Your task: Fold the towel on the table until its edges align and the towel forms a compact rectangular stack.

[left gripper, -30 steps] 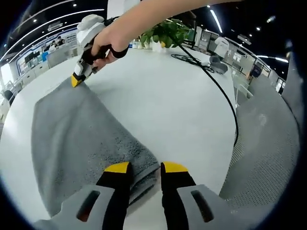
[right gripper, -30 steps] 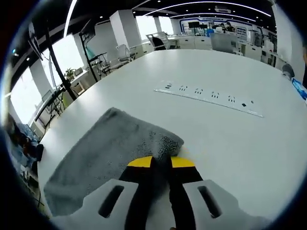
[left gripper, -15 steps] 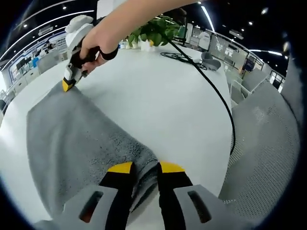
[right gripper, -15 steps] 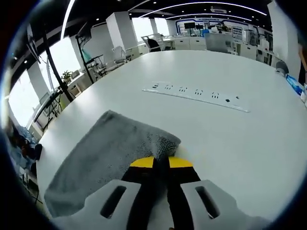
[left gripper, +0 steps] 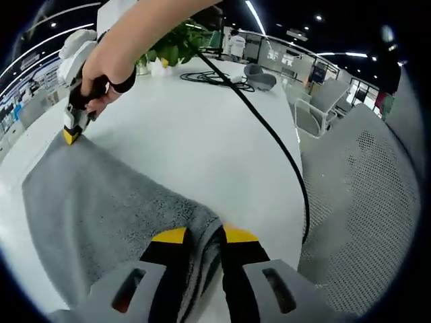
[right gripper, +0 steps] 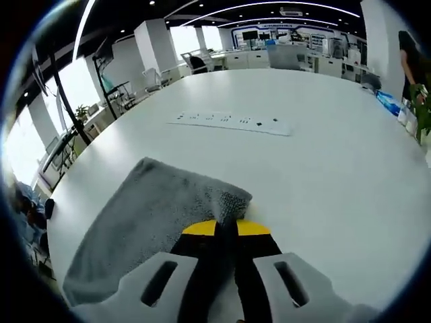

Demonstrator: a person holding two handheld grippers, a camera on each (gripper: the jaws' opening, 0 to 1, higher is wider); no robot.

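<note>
Our left gripper (left gripper: 201, 235) pinches the near corner of the grey towel (left gripper: 101, 202); the right gripper (right gripper: 226, 227) clamps the far corner, hiding both. A black cable (left gripper: 269, 134) trails right across the table (left gripper: 202, 128).

My right gripper (right gripper: 225, 229) is pinching the grey towel (right gripper: 151, 219) corner, lying on the white table (right gripper: 323, 182).
</note>
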